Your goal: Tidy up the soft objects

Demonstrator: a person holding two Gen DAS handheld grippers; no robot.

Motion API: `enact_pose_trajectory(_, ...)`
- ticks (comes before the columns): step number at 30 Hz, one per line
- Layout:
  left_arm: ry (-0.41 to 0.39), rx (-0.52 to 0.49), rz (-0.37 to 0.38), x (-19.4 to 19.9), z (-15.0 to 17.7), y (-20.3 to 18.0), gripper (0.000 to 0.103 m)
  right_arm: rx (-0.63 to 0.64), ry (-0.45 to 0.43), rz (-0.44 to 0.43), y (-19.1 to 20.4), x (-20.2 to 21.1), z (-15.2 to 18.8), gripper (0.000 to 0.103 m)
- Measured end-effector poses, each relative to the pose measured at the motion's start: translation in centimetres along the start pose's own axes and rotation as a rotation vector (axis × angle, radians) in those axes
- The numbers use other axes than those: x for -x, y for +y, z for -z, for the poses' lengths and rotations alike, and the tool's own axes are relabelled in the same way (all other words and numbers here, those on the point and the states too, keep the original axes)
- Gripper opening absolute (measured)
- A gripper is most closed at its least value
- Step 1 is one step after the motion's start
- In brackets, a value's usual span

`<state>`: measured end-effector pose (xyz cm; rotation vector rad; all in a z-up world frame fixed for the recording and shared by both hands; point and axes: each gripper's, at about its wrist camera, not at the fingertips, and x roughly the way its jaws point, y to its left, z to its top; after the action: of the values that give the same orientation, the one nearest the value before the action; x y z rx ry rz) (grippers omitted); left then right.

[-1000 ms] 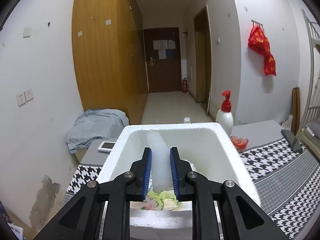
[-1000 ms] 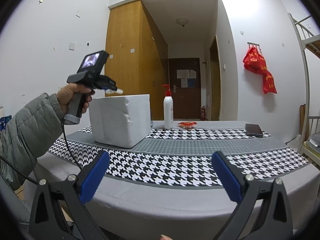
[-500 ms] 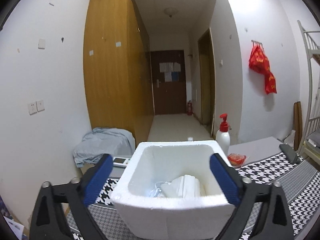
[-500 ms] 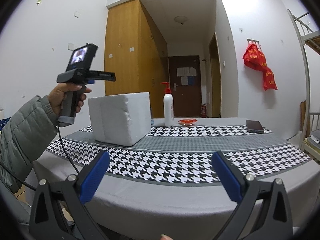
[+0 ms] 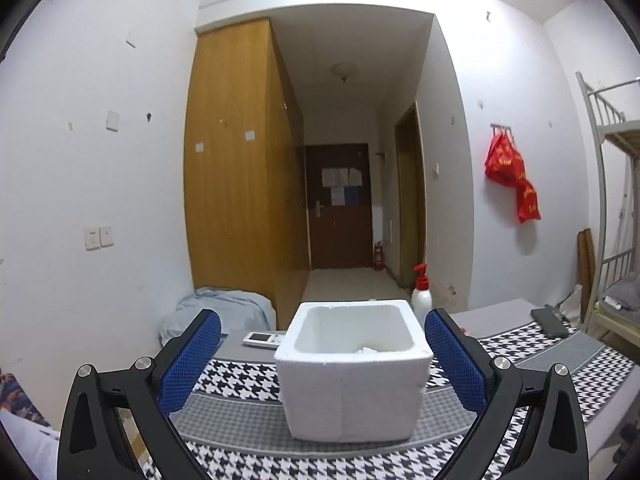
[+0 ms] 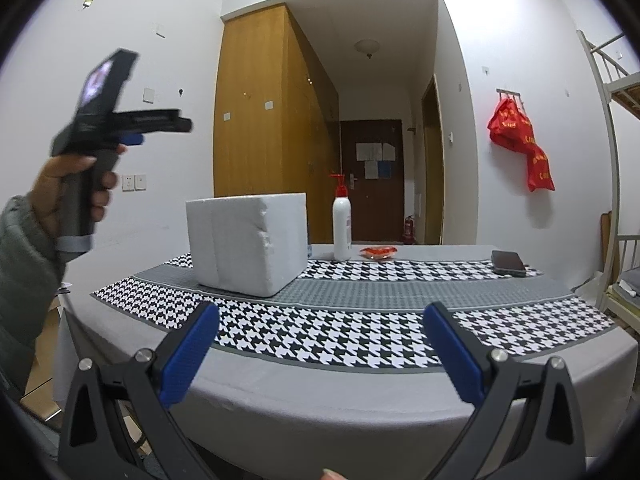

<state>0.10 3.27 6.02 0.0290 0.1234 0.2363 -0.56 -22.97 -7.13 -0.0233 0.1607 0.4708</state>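
The left gripper (image 5: 322,354) stood wide open, with nothing between its blue pads (image 5: 191,360). Its jaws had just been opening, and they were empty. Straight ahead of it, at 12 o'clock, the white foam box (image 5: 352,376) sat on the houndstooth table runner (image 5: 240,372), and the gripper was apart from the box, not touching it. The box was seen between the two pads, but farther away than they were. Inside the box, at the right side of its bottom, a small part of something white and soft (image 5: 370,349) was visible; what exactly it was could not be told. Behind the box, at about 1 o'clock, stood a white pump bottle (image 5: 421,294) with a red top, and at about 11 o'clock lay a white remote control (image 5: 262,339).

The right gripper (image 6: 322,348) was also wide open and held nothing. It hung at the near edge of the grey table (image 6: 340,400). From there the foam box was at about 11 o'clock, well apart. In the right wrist view the left gripper was at 10 o'clock, held in a hand (image 6: 68,186) with a grey-green padded sleeve (image 6: 24,264), above the box's height and to the left of it. A dark phone (image 6: 508,263) lay at 1 o'clock on the runner, and a small red packet (image 6: 378,252) lay near the bottle.
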Motion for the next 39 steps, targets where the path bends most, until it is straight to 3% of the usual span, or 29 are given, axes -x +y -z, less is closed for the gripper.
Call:
enact_pose_trajectory(9, -0.057, 0.053, -0.055, 6.7, 3.7, 0.5, 0.102, -0.001, -0.032, 0.008, 0.7, 1.2, -0.1, 0.103)
enact_pose_trajectory(18, -0.069, 0.080, -0.080, 10.1, 6.4, 0.4, 0.102, 0.013, -0.046, 0.001, 1.6, 1.9, -0.2, 0.103)
enact_pose_trajectory(39, -0.020, 0.063, -0.057, 12.3, 12.2, -2.3, 0.102, 0.021, -0.066, 0.007, 2.5, 3.2, -0.2, 0.103)
